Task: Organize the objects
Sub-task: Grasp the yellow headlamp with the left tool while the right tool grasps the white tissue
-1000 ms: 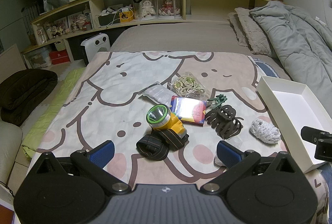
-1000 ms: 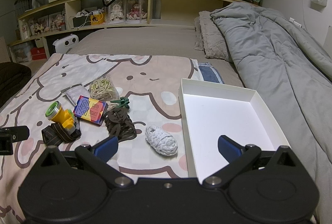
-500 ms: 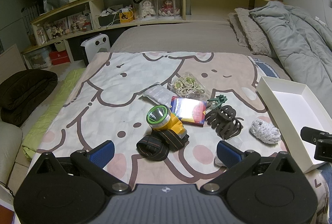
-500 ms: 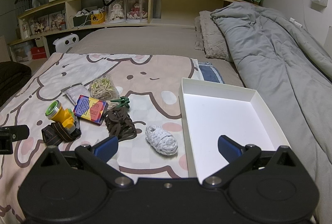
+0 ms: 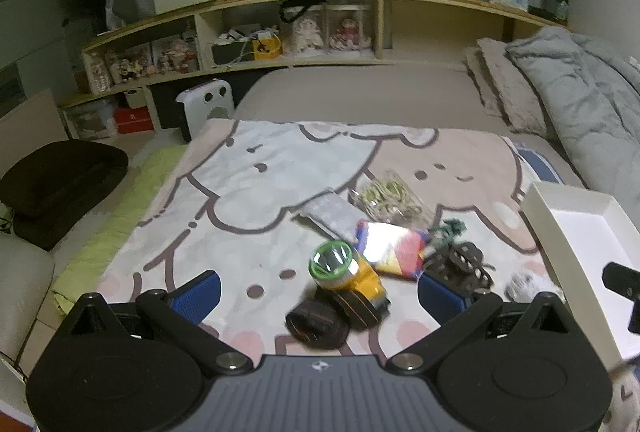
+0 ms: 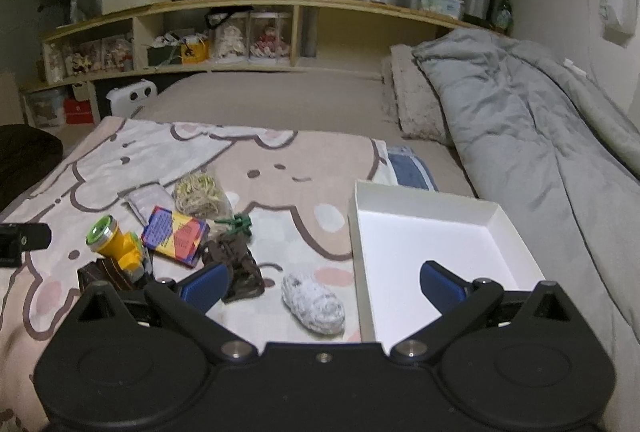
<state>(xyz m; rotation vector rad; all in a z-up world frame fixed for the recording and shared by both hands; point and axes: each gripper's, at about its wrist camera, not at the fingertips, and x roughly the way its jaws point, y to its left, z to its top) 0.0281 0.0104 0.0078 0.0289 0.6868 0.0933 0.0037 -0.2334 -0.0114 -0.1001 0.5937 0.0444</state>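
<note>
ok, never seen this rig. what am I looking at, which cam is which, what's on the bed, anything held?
No robot here: a person carries a two-finger claw in each hand, with a fisheye camera looking along its blue-padded fingers. One picture is from the left claw, the other from the right claw. Both are open and hold nothing. On the cartoon blanket lie a yellow headlamp, a colourful card box, a bag of rubber bands, a brown hair claw clip and a white knitted bundle. The white box beside them is empty.

Home bedroom, bed [image 6: 280, 104] with grey duvet [image 6: 540, 136], cartoon blanket [image 5: 280, 168], wooden headboard shelf [image 6: 240, 32] holding dolls [image 6: 248, 40]
</note>
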